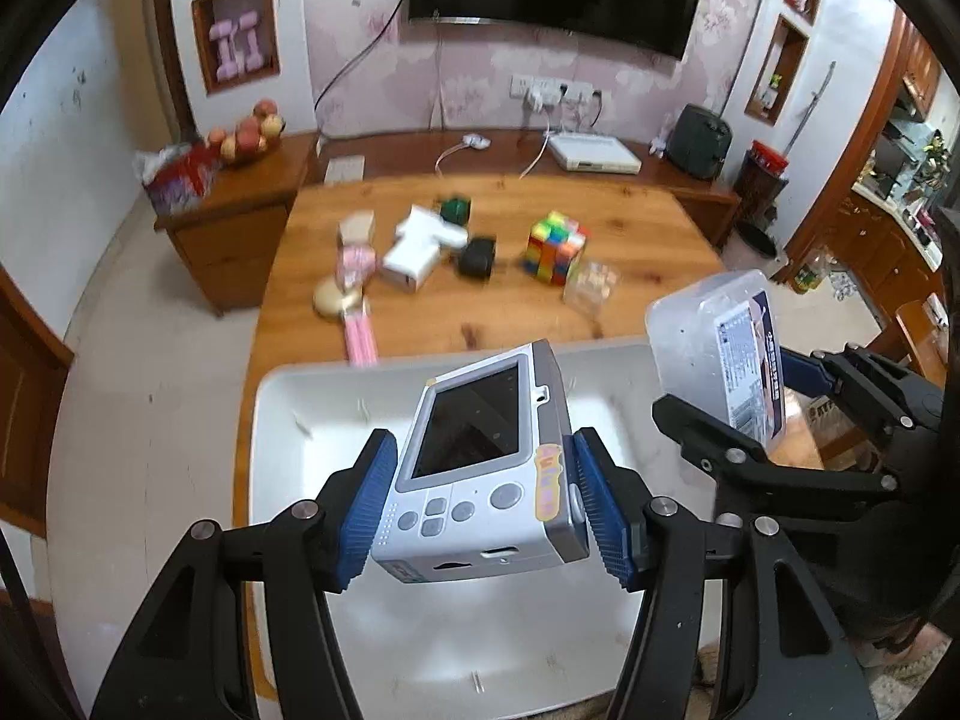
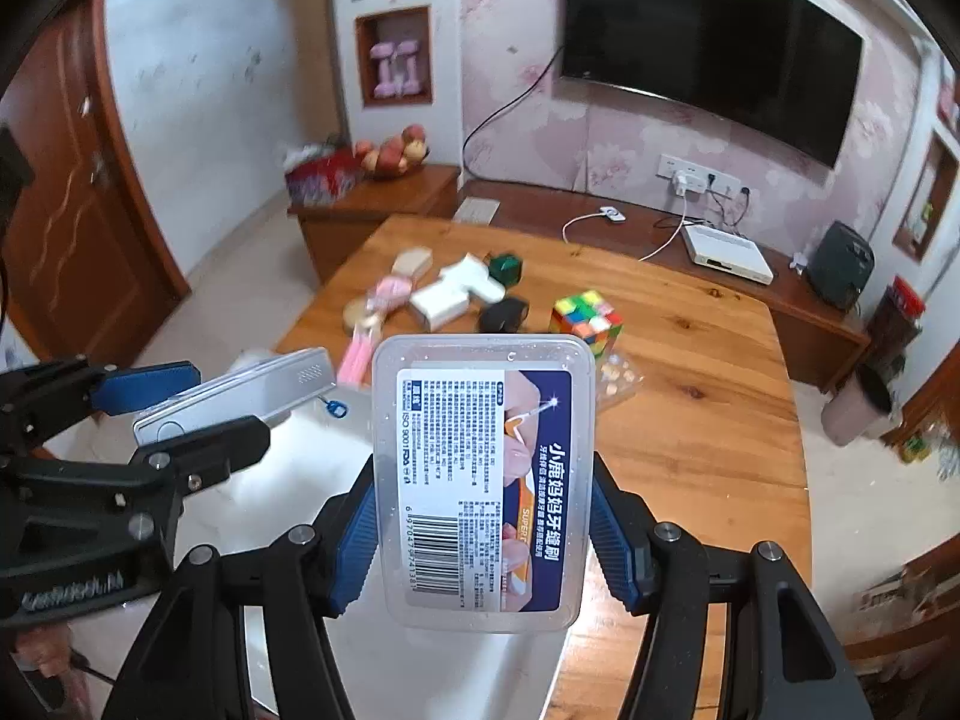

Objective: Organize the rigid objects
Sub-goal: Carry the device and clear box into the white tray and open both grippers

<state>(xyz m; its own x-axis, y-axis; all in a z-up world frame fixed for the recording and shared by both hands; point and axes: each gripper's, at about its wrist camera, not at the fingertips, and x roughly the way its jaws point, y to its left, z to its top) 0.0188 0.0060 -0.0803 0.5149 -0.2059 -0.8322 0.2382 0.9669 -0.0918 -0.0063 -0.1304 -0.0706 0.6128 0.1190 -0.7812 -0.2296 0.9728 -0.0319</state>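
My left gripper (image 1: 483, 510) is shut on a small silver toy camera (image 1: 480, 468), screen up, held above a white tray (image 1: 312, 408) at the table's near edge. My right gripper (image 2: 483, 531) is shut on a clear plastic box (image 2: 483, 480) with a blue printed label, held above the tray's right side (image 2: 420, 672). In the left wrist view the box (image 1: 720, 348) and the right gripper (image 1: 774, 414) sit to the right. In the right wrist view the camera (image 2: 240, 396) and the left gripper (image 2: 180, 408) sit to the left.
On the wooden table (image 1: 630, 228) beyond the tray lie a colourful cube (image 1: 555, 246), a clear small box (image 1: 591, 288), a black object (image 1: 477, 258), white boxes (image 1: 420, 249), a dark green cube (image 1: 455, 209) and pink items (image 1: 357, 300). A low cabinet (image 1: 240, 222) stands behind.
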